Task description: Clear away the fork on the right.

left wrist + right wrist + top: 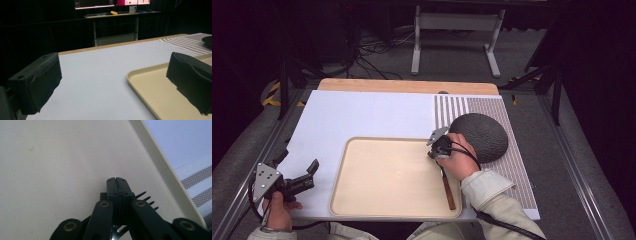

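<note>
Cream plastic made up the shallow tray in the middle of the white table, and along its right edge lay a fork with a brown wooden handle pointing back toward the person. The right gripper was down over the fork's head; in the right gripper view its jaws were pressed together on the metal neck, with the tines poking out to one side just above the tray floor. Whether the fork was lifted or resting on the tray I couldn't tell.

The left gripper hung off the tray's left side, over bare table, jaws spread wide with nothing between them.

Beyond the tray, on a striped placemat, sat a dark grey upturned bowl, just beside the right hand.

To my eye the fork would be light and rigid, but the polished neck looked slippery and narrow, so it could twist in the grip; the wooden handle seemed the surer place to hold, being thicker and less slick
</note>
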The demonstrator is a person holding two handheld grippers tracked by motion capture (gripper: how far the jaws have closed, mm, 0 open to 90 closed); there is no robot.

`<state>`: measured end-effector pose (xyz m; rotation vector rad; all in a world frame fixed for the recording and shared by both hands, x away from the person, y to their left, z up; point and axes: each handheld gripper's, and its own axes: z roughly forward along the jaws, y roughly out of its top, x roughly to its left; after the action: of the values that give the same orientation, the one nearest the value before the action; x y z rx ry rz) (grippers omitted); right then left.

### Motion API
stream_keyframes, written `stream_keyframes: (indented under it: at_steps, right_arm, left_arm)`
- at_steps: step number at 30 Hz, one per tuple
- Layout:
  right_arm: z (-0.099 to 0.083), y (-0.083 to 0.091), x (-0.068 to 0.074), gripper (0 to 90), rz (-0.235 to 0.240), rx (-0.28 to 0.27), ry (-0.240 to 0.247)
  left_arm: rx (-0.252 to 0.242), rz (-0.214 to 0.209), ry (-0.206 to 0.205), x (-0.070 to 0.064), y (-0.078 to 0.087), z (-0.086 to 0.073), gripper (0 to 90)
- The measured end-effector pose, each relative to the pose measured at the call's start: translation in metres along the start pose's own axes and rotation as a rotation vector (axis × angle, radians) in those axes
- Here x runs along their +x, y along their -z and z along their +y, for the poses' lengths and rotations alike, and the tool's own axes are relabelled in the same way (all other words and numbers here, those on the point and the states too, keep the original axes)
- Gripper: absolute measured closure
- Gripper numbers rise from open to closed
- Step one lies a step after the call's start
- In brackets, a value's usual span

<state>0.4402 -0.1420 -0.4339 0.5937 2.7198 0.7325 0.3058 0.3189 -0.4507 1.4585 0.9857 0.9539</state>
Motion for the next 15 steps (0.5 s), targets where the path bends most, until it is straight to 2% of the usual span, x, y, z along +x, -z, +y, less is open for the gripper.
stream_keyframes:
  at_steps: [15]
  right_arm:
    - [-0.012,0.007,-0.011,90.0,-0.042,0.021,-0.048]
  left_arm:
    - [0.0,0.001,0.0,0.0,0.0,0.0,0.5]
